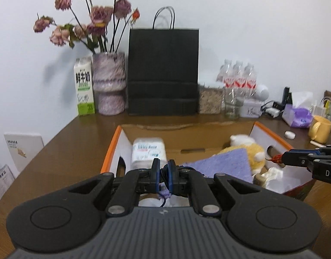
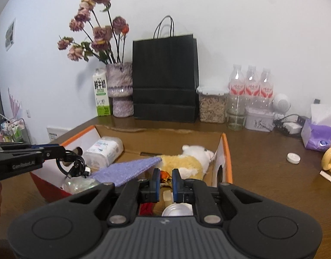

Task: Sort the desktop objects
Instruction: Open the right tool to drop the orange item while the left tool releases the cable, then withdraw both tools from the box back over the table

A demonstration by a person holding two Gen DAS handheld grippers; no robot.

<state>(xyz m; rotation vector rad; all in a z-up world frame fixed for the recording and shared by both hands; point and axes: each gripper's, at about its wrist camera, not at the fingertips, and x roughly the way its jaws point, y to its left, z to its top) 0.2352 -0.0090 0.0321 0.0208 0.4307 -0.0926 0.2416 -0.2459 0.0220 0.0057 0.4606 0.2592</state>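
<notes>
Left gripper (image 1: 163,170) level over cardboard box (image 1: 187,129), jaws clamping black cable (image 2: 73,165), right gripper (image 2: 166,178) pinching orange item (image 2: 165,175).

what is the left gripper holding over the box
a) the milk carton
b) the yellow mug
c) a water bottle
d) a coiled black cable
d: in the right wrist view the left gripper is shut on a coiled black cable that hangs over the near left corner of the cardboard box; the left wrist view shows the same dark loops pinched between its fingers.
</notes>
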